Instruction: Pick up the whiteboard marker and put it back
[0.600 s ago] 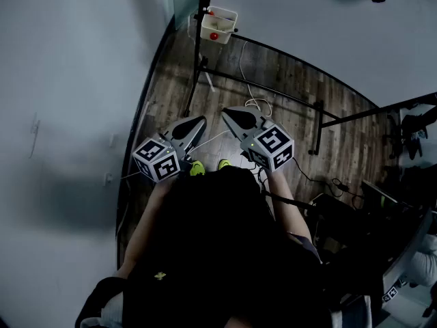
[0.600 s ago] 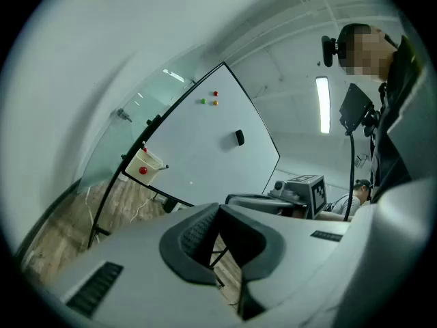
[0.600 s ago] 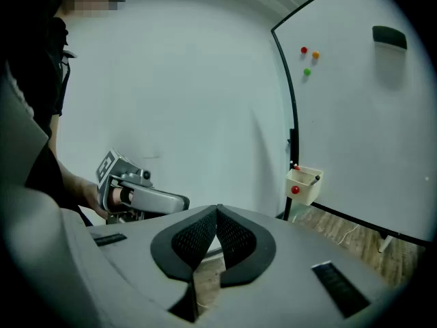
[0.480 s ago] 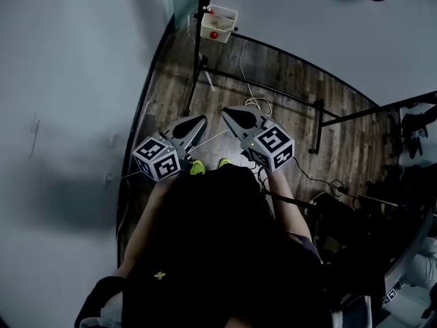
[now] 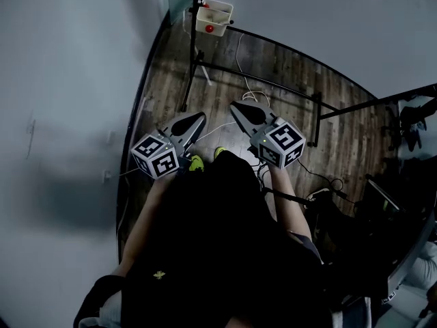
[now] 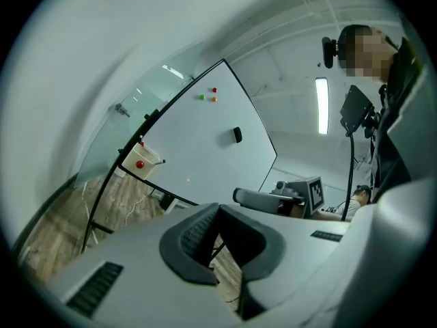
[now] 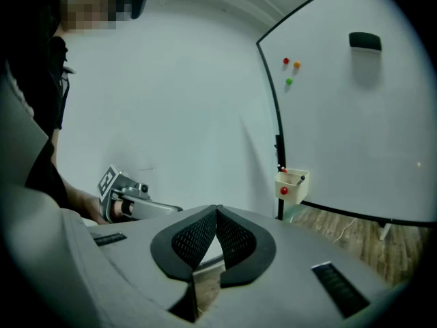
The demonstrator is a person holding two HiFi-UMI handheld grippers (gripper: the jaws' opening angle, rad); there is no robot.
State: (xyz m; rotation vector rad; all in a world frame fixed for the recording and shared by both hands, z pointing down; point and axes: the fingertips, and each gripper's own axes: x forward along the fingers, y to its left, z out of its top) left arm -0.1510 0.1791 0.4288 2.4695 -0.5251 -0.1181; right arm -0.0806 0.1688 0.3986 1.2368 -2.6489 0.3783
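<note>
The right gripper [image 7: 217, 211] is closed, its ribbed pads meeting tip to tip with nothing between them, and the left gripper [image 6: 218, 208] is closed and empty too. The person holds both out in front over the wooden floor [image 5: 273, 80]. Ahead, a small white box [image 7: 292, 185] hangs at the lower left corner of the whiteboard [image 7: 355, 108]. The whiteboard marker [image 7: 301, 177] sits in that box — its dark end leans out over the right rim, well apart from both grippers.
</note>
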